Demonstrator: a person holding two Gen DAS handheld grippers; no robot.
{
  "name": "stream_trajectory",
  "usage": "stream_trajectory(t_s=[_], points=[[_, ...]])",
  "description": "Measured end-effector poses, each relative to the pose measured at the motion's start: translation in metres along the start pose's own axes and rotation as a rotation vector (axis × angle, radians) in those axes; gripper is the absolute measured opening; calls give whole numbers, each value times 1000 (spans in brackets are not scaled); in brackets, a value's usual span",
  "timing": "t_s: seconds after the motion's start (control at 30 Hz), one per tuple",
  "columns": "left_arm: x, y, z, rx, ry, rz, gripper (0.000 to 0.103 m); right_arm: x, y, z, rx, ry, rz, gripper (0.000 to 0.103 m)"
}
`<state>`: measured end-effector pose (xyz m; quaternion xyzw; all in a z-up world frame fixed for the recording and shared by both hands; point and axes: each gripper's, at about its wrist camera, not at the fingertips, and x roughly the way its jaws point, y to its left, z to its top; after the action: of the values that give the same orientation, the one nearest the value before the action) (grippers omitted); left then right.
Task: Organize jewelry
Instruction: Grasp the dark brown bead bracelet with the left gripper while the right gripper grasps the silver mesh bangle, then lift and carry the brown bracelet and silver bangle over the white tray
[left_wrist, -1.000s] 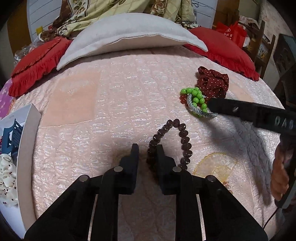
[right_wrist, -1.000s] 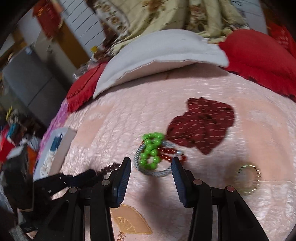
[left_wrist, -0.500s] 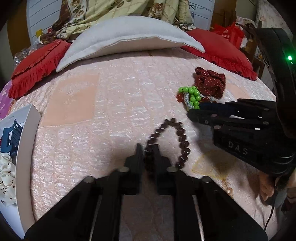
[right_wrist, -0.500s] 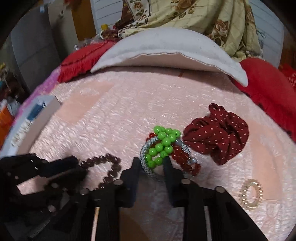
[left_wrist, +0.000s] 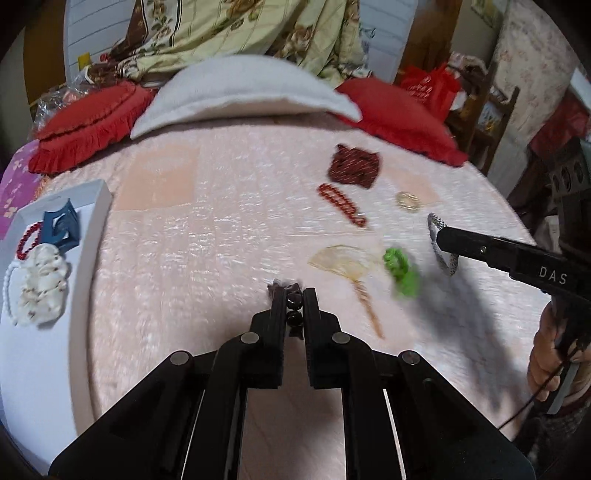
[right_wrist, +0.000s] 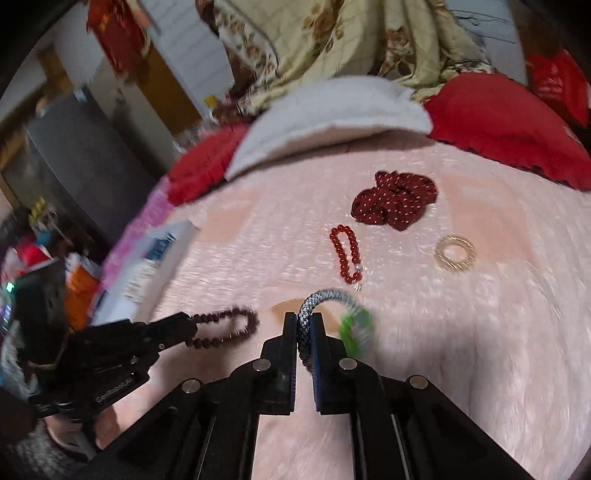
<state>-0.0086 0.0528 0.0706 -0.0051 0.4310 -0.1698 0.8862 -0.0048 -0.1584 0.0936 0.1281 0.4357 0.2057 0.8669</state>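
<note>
A: What takes up most of the view?

B: A bed (left_wrist: 229, 236) under a pale pink quilt, with a white pillow (left_wrist: 240, 92) between two red cushions at its head. A white tray (left_wrist: 94, 236) lies on its left side, holding a cream scrunchie (left_wrist: 40, 288) and a blue clip (left_wrist: 61, 230).

A: And loose on the quilt?

B: A dark red dotted scrunchie (right_wrist: 395, 201), a red bead bracelet (right_wrist: 345, 254) just below it, and a gold coil hair tie (right_wrist: 455, 254) to the right.

A: The grippers?

B: The left gripper (left_wrist: 293, 306) is clamped on a dark brown bead bracelet (right_wrist: 229, 326), lifted off the quilt. The right gripper (right_wrist: 304, 332) pinches a grey braided bangle (right_wrist: 325, 299), with a blurred green bead bracelet (right_wrist: 356, 326) hanging by it.
</note>
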Motion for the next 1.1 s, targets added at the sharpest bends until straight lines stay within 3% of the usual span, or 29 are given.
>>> stream_trajectory(t_s=[0.13,0.33,0.53,1.1], points=[[-36,-12,-10,7,-37,-29,7,-39,9,-14,44,-49,60,6],[-83,-24,-23,33,-95,-17,7,-78,31,-30,26,-97,51,6],[-122,-8,-30,-3,-143,-4,7,-102,50,-41,12,-115,58,6],[-183,80,-59,-177,-230,147,7,-90,142,-50,-138,-65,129,6]])
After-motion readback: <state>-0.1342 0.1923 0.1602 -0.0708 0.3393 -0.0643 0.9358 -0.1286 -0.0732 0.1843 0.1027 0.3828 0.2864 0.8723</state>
